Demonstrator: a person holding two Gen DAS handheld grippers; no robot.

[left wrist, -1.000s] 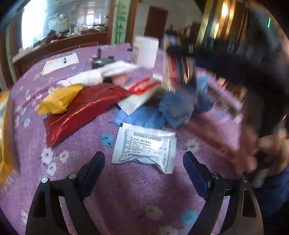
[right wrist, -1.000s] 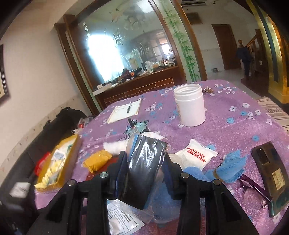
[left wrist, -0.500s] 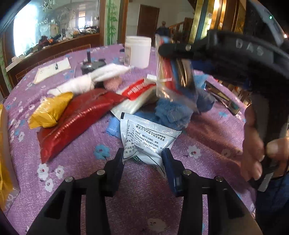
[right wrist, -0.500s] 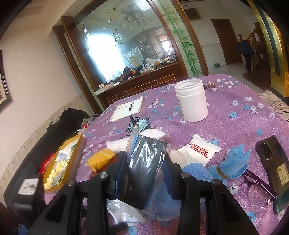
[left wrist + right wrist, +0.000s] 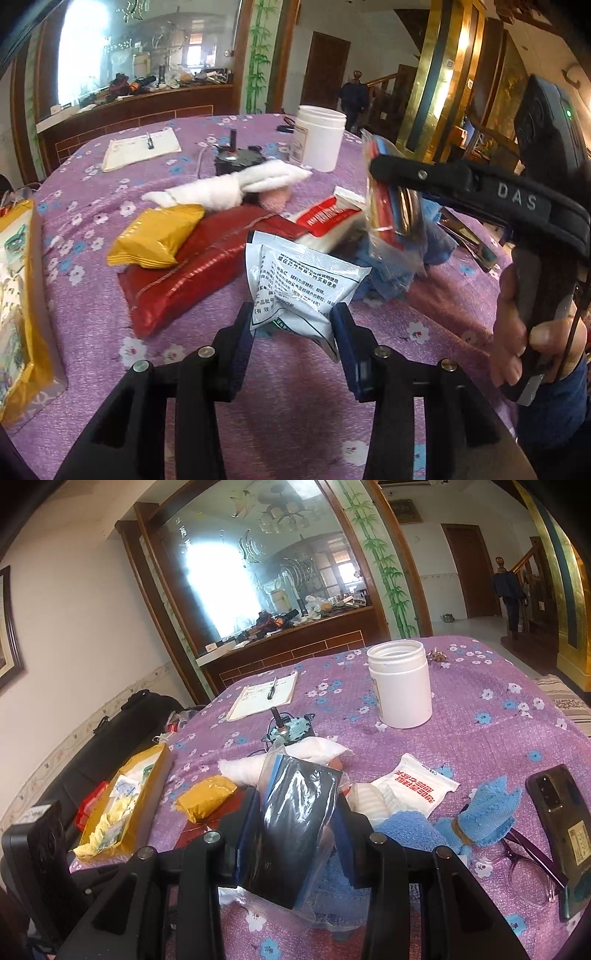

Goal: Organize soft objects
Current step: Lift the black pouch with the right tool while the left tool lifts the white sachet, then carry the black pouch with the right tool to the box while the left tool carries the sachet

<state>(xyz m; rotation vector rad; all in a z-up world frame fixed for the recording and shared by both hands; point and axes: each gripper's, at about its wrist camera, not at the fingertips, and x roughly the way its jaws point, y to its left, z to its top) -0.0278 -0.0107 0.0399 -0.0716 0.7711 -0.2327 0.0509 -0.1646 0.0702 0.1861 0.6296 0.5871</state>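
My left gripper (image 5: 293, 325) is shut on a white printed sachet (image 5: 301, 286), which is lifted off the purple flowered tablecloth (image 5: 295, 406) and crumpled between the pads. My right gripper (image 5: 295, 819) is shut on a clear plastic bag with a dark pack inside (image 5: 295, 827); that bag (image 5: 391, 218) also shows in the left wrist view, held up at the right. A red pouch (image 5: 192, 266), a yellow packet (image 5: 159, 236), white cloths (image 5: 229, 188), blue cloths (image 5: 484, 818) and a red-and-white packet (image 5: 417, 786) lie on the table.
A white jar (image 5: 402, 683) stands at the back, a notepad with pen (image 5: 264, 696) to its left. A yellow box (image 5: 122, 805) with packets sits at the left edge. A phone (image 5: 561, 812) and glasses (image 5: 524, 867) lie at the right. A person's hand (image 5: 532, 332) grips the right tool.
The left gripper went from wide open around the flat sachet to shut on it, then raised it off the cloth. The right gripper kept still with its bag.
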